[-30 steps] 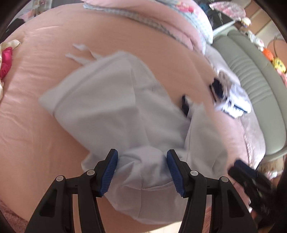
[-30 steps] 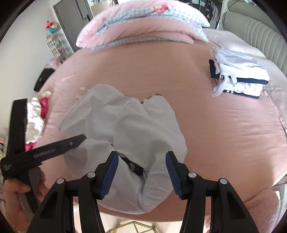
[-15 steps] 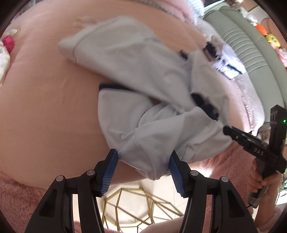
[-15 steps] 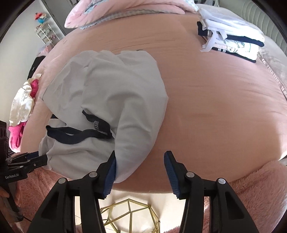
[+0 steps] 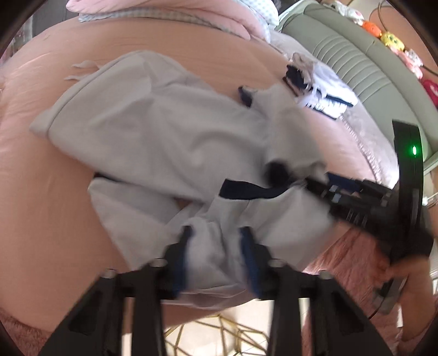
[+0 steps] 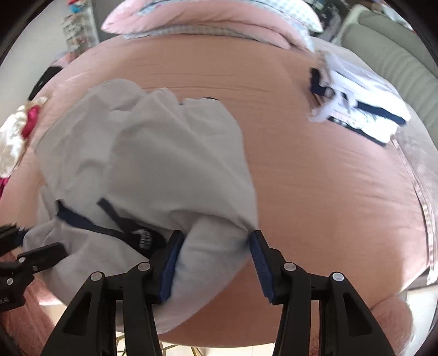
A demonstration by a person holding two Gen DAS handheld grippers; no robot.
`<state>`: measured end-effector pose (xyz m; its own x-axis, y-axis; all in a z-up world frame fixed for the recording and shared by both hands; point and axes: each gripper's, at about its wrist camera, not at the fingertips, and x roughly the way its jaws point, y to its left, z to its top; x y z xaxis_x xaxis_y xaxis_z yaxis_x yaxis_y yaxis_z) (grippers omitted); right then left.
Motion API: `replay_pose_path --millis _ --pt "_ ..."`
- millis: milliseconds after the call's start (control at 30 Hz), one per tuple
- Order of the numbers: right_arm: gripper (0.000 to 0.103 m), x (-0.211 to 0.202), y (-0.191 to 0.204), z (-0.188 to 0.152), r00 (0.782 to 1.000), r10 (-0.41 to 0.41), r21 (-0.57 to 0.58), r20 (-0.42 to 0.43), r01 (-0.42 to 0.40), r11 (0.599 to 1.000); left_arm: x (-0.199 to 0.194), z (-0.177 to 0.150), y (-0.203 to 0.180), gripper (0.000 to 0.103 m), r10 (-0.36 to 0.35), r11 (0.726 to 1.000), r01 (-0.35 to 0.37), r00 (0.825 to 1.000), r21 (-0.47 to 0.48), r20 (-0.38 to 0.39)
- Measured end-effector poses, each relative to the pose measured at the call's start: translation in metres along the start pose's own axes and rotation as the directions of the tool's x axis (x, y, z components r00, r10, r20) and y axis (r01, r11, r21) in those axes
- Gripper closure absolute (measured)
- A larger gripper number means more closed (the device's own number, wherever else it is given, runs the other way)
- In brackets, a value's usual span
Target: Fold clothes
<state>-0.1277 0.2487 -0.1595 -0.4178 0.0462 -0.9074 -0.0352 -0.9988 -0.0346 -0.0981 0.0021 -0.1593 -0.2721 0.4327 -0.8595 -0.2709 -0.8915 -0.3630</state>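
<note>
Where the pink bed ends near the camera: one grey garment lies crumpled, its lower edge hanging over the side of the bed.
Garment details: dark navy straps cross its lower part; one strap carries a small white print, too blurred to read.
Left tongs: spread, with a bunch of grey cloth between the two fingers; the picture is blurred, so I cannot tell if the pads press the cloth.
Right tongs: spread as well, a fold of the garment's edge between them; it touches the left pad, the right pad seems apart from it.
Count of tongs: two, each seen also from the other camera.
Folded clothes: one stack, white and navy, far right on the bed, well apart from the garment; number of pieces not clear.
Pillows: pink bedding at the far end, cut off by the frame.
Other cloth: one white and magenta heap at the left edge, half hidden.
Headboard: grey-green, padded, on the right.
Hand: one, partly seen, holding the right tool.
</note>
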Motion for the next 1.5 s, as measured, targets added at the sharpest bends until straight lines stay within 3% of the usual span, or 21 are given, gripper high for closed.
replay_pose_path --millis 67,133,233,367,467,600,633,700,733,767,800,833,967,1067,1167,1233,1300,1367,1433,1500 --pt "0.053 0.0 -0.019 -0.006 1.0 0.013 0.083 0.005 -0.014 0.996 -0.004 -0.01 0.012 0.081 -0.05 0.998 0.049 0.999 -0.046 -0.017" --pt "0.053 -0.001 -0.024 -0.013 1.0 0.007 0.084 -0.006 -0.007 0.996 -0.008 -0.019 0.021 0.081 -0.085 0.993 0.083 0.996 -0.078 -0.026" --pt "0.053 -0.016 -0.023 -0.025 1.0 -0.013 0.066 -0.001 0.013 0.998 -0.011 -0.028 0.021 0.08 -0.052 0.996 0.05 0.998 -0.069 -0.035" --pt "0.053 -0.03 -0.034 -0.038 0.998 0.05 0.132 -0.03 -0.045 0.99 -0.012 -0.031 0.019 0.079 -0.038 0.996 0.035 0.999 -0.082 -0.033" --pt "0.053 -0.056 -0.03 -0.031 0.995 0.097 0.105 0.035 -0.1 0.989 -0.018 -0.029 0.016 0.079 -0.06 0.994 0.06 0.998 -0.09 0.001" --pt "0.048 -0.083 0.005 -0.017 0.972 0.191 -0.081 0.135 -0.182 0.98 -0.012 -0.027 0.003 0.052 -0.093 0.993 0.095 0.995 -0.072 0.03" --pt "0.045 -0.074 0.012 -0.013 0.974 0.189 -0.106 0.125 -0.176 0.979 -0.008 -0.029 0.0 0.052 -0.084 0.994 0.086 0.996 -0.065 0.03" --pt "0.042 -0.042 0.027 -0.006 0.994 0.089 -0.137 0.062 -0.08 0.987 -0.003 -0.033 -0.001 0.053 -0.062 0.996 0.064 0.998 -0.057 0.025" --pt "0.042 -0.023 0.03 -0.003 1.0 0.018 -0.144 0.024 -0.014 0.989 -0.003 -0.035 -0.001 0.065 -0.055 0.997 0.056 0.998 -0.06 0.022" --pt "0.045 -0.005 0.031 -0.001 0.999 -0.041 -0.149 -0.013 0.038 0.988 -0.001 -0.036 -0.002 0.072 -0.047 0.997 0.048 0.999 -0.067 0.017" --pt "0.048 0.006 0.031 0.0 0.998 -0.048 -0.142 -0.035 0.042 0.989 0.001 -0.036 -0.002 0.077 -0.036 0.996 0.038 0.999 -0.078 0.019" --pt "0.053 0.004 0.031 -0.001 0.999 -0.013 -0.135 -0.036 0.008 0.991 0.0 -0.036 0.0 0.084 -0.035 0.995 0.038 0.999 -0.097 0.03" --pt "0.088 -0.005 0.026 0.004 0.989 0.143 -0.079 -0.038 -0.145 0.986 -0.004 -0.022 0.006 0.092 0.004 0.988 0.01 0.996 -0.154 0.093" --pt "0.096 -0.018 0.012 0.023 0.959 0.283 0.009 -0.026 -0.282 0.959 -0.019 0.009 0.017 0.096 0.067 0.986 -0.044 0.988 -0.16 0.141" --pt "0.097 -0.052 0.001 0.058 0.941 0.326 0.049 0.088 -0.331 0.942 -0.061 0.056 0.014 0.097 0.122 0.988 -0.092 0.957 -0.126 0.264" --pt "0.097 -0.091 -0.006 0.082 0.921 0.324 0.05 0.218 -0.342 0.939 -0.104 0.083 0.007 0.097 0.13 0.991 -0.103 0.918 -0.09 0.374" --pt "0.099 -0.128 -0.011 0.099 0.887 0.315 0.044 0.338 -0.35 0.936 -0.142 0.1 -0.001 0.097 0.144 0.99 -0.125 0.87 -0.073 0.471" --pt "0.099 -0.121 -0.006 0.09 0.892 0.328 0.046 0.312 -0.359 0.932 -0.163 0.105 -0.004 0.097 0.155 0.988 -0.132 0.834 -0.081 0.529" --pt "0.099 -0.113 -0.002 0.081 0.896 0.341 0.048 0.285 -0.369 0.928 -0.157 0.101 0.007 0.097 0.128 0.991 -0.092 0.854 -0.095 0.505" --pt "0.099 -0.106 0.003 0.071 0.899 0.354 0.05 0.259 -0.378 0.924 -0.126 0.091 0.023 0.097 0.137 0.989 -0.101 0.898 -0.108 0.418"
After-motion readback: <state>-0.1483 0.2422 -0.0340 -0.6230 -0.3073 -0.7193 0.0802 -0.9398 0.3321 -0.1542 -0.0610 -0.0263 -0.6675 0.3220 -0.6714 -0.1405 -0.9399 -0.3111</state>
